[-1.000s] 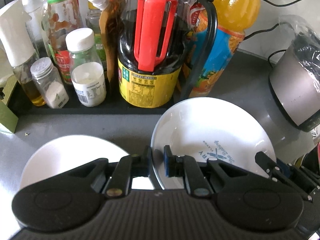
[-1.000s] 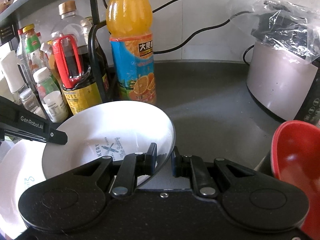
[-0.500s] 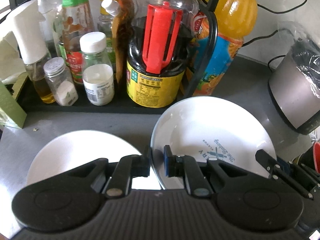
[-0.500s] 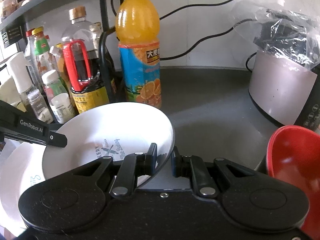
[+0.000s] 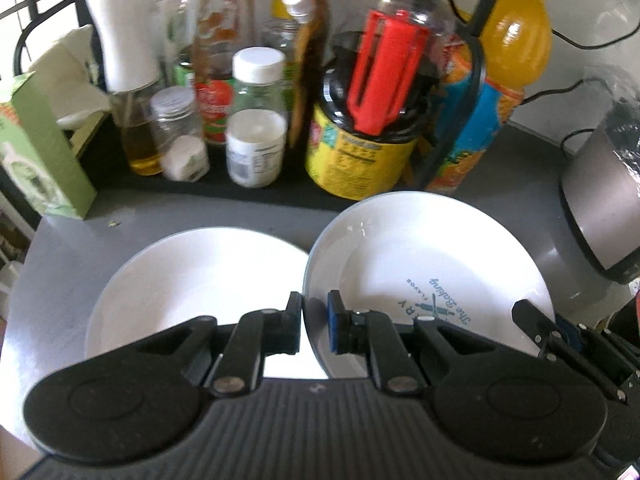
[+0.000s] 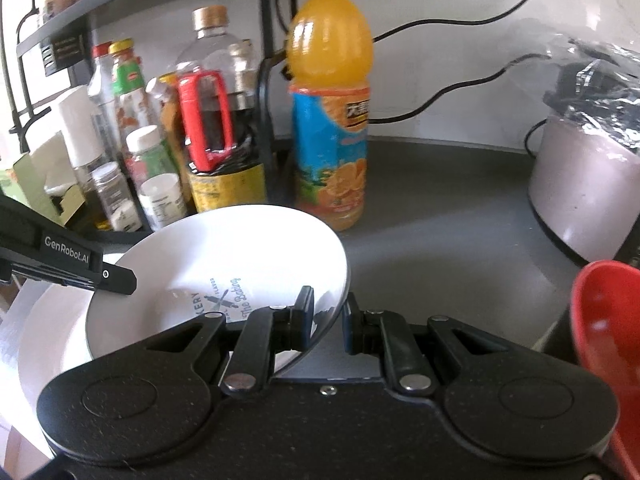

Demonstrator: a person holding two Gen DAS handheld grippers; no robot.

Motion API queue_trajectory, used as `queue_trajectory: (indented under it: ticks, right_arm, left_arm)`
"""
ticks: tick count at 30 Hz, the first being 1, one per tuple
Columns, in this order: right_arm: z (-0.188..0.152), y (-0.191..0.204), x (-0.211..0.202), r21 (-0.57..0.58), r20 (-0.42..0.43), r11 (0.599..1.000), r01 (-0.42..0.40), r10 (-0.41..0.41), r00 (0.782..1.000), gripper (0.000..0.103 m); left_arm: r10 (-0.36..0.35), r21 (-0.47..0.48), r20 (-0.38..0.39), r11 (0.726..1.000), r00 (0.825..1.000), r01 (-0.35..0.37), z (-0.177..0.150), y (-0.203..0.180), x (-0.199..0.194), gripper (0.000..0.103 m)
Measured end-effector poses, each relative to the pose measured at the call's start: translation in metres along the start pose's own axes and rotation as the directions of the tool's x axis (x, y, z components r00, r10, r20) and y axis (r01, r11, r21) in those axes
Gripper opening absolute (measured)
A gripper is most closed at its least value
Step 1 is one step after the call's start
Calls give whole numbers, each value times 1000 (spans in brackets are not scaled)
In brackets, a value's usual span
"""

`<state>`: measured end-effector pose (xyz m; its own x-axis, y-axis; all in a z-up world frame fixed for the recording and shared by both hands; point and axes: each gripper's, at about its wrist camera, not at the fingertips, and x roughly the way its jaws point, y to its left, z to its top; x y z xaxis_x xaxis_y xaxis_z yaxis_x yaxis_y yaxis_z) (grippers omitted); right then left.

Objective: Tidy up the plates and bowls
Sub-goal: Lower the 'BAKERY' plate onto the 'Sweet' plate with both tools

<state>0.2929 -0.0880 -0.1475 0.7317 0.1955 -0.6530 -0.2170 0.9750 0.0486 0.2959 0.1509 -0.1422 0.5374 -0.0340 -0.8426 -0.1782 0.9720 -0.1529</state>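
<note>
Both our claws are clamped on the same dish right now. Our left gripper (image 5: 314,322) has its matte black fingers pinched on the left rim of the printed white bowl (image 5: 424,276), one pad outside the wall, the blue-edged pad inside. Our right gripper (image 6: 327,318) is nipping the opposite rim, thin edge squeezed between its pads, and in the right wrist view the bowl (image 6: 224,264) sits tilted, looking lifted off the counter rather than resting flat. It's a shallow, glossy round thing, ceramic by the look of it, with blue lettering and a crossed rolling-pin logo on the bottom.

Just beside and partly under it sits a second white plate (image 5: 200,280), same smooth glaze, wide and round, lying on the dull grey countertop (image 6: 440,220); the bowl's edge overlaps it.

Further back there's a black tray of condiment jars and bottles (image 5: 256,120), mostly clear glass or plastic with white caps, plus a fat dark soy sauce jug (image 5: 368,128) with a chunky red plastic handle and yellow label. An orange juice bottle (image 6: 330,120) stands right of the black wire rack post. Off right there's a brushed-metal cooker (image 6: 580,188) under crinkly plastic, and a shiny red bowl (image 6: 604,340) at the edge.
</note>
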Motion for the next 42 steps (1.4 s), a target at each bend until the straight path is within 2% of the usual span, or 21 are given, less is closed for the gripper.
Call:
queue_trajectory:
  ticks: [25, 42]
  right_arm:
    - [-8, 86, 7, -166, -69, 971, -171, 161, 985, 15]
    - [-12, 114, 21, -230, -133, 947, -223, 196, 971, 16]
  left_arm:
    - [116, -167, -25, 979, 993, -118, -30, 94, -21, 11]
    - [139, -182, -55, 972, 989, -146, -31, 122, -9, 11]
